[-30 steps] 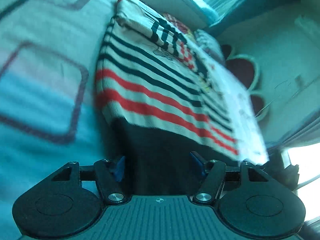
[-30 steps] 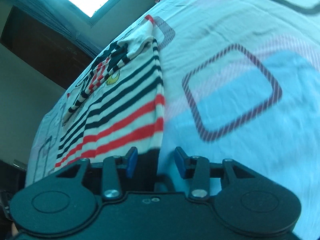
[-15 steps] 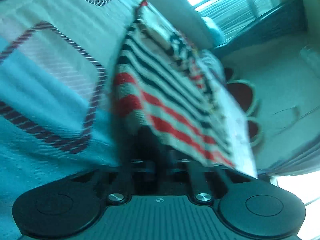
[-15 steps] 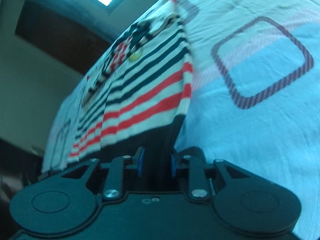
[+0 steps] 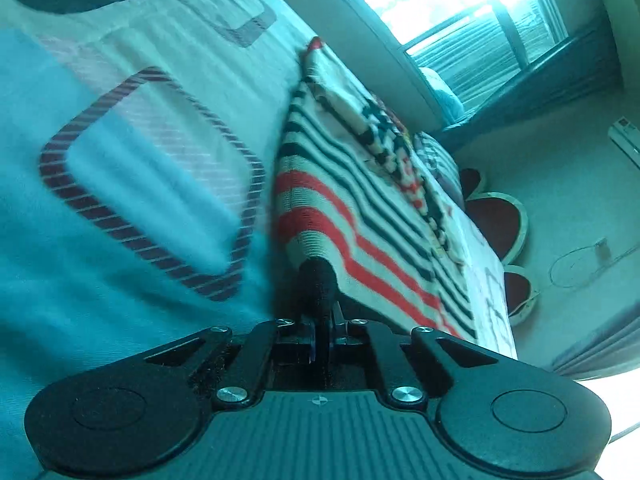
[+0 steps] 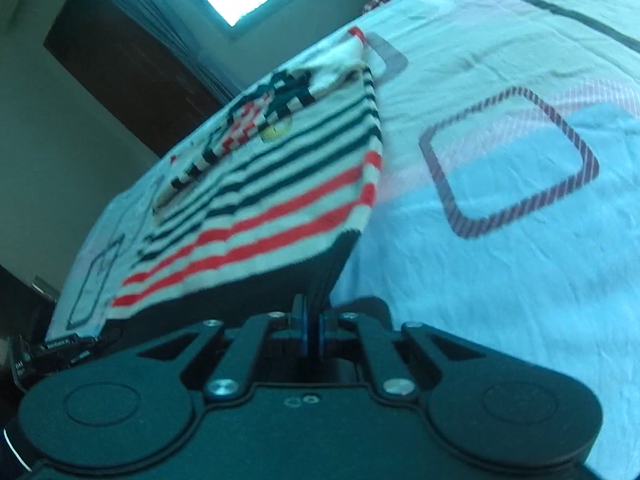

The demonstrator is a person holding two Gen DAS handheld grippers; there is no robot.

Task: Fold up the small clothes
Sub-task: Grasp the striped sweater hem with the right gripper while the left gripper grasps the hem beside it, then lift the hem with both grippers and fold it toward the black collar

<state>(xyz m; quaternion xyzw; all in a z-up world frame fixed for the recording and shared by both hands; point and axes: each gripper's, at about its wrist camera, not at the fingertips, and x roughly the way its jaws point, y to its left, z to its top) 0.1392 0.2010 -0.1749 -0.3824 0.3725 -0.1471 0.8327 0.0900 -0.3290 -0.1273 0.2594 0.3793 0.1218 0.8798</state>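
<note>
both grippers clamped on the dark hem

nearest the lens in the left wrist view, the left gripper (image 5: 322,344) had its blue pads pressed together on a bunched corner of the striped sweater (image 5: 360,216), the dark hem squeezed into a roll that rose toward 12 o'clock from the jaws. over in the right wrist view, the right gripper (image 6: 311,330) was just as tight, pads closed to a thin slit with the dark hem corner pinched between them. the sweater (image 6: 260,208) lifted off the bed at that near edge and sloped away toward 11 o'clock, red bands first, then navy ones, then the folded sleeve lying across the chest with a small yellow patch beside it. the far end with the red-trimmed neck rested on the bedsheet (image 6: 500,240), which filled everything from 1 to 5 o'clock with its pale blue ground and striped rounded squares. in the left view the sheet (image 5: 120,200) sat from 8 to 11 o'clock instead. farthest back, a bright window (image 5: 460,0) glowed at 1 o'clock, and a dark cabinet (image 6: 120,64) stood at 10 o'clock in the right view.
</note>
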